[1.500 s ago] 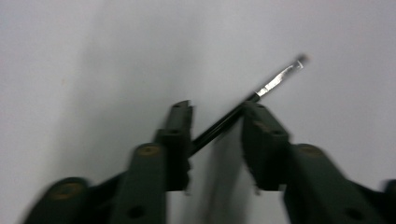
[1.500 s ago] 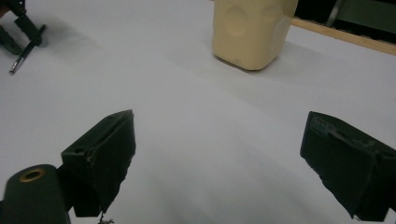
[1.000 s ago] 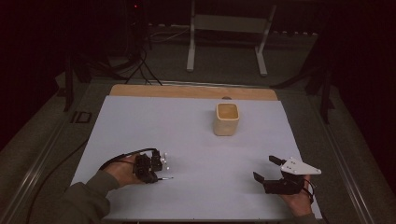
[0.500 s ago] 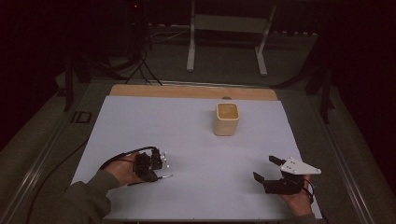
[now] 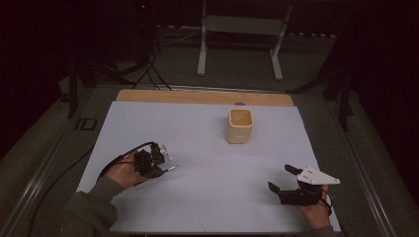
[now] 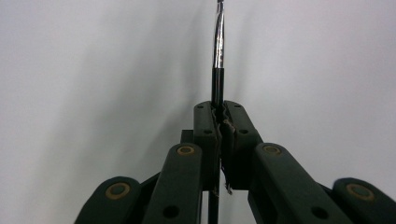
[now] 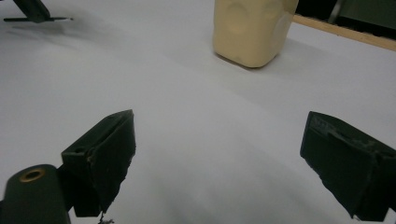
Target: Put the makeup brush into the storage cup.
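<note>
My left gripper (image 5: 159, 168) (image 6: 218, 111) is at the left of the white sheet (image 5: 207, 148), shut on a thin stick with a black handle and a silvery shaft (image 6: 218, 46). The stick's tip (image 5: 173, 168) points right, just above the sheet. At the front right, my right gripper (image 5: 281, 178) (image 7: 224, 154) stands open, jaws wide apart with only bare sheet between them. A cream square cup (image 5: 240, 126) (image 7: 252, 28) stands upright beyond the middle, well apart from both grippers. The right gripper view also catches the left gripper with the stick (image 7: 37, 16) far off.
The white sheet covers most of the table, with a strip of wooden board (image 5: 197, 97) along its far edge. A metal stand (image 5: 242, 29) and cables are on the floor behind. A black cable (image 5: 118, 155) trails from the left gripper.
My left gripper, with the stick in it, has shifted a little away from the front edge and risen slightly. The right gripper and the cup have kept still.
</note>
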`<state>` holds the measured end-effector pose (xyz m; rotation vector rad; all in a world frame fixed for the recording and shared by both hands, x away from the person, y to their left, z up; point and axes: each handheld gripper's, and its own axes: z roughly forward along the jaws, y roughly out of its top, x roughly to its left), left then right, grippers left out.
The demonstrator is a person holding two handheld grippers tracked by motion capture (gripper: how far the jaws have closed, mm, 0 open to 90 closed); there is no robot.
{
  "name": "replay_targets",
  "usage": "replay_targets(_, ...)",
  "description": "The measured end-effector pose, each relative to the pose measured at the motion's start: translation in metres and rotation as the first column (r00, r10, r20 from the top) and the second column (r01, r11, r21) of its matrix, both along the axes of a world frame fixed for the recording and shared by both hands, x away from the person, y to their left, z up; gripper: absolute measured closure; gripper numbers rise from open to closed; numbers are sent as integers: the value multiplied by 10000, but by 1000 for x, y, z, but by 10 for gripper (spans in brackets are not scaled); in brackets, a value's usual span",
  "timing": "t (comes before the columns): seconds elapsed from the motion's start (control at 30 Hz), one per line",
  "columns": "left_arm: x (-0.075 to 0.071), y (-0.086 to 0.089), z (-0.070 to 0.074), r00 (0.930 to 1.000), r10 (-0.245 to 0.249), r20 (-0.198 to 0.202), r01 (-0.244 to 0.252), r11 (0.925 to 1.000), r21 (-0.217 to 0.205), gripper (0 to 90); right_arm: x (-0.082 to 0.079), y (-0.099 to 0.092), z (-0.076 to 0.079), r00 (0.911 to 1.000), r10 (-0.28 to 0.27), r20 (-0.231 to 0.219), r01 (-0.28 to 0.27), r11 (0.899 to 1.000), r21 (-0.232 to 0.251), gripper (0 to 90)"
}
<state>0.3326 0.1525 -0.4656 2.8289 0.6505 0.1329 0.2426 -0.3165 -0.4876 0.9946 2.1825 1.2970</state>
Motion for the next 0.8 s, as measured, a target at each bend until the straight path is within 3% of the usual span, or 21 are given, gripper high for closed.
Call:
replay_targets(0.3, 6, 6, 12, 9970, 642, 443, -624, 9972, -404, 860, 0, 0, 0, 10000, -11, 2, 11, 10000, 10, 102)
replay_targets(0.5, 11, 8, 15, 9919, 1118, 610, -1070, 9913, -769, 859, 0, 0, 0, 10000, -9, 5, 9, 10000, 8, 102)
replay_targets(0.8, 14, 9, 21, 9851, 1440, 942, -1331, 9846, -1136, 860, 0, 0, 0, 10000, -17, 2, 17, 10000, 13, 102)
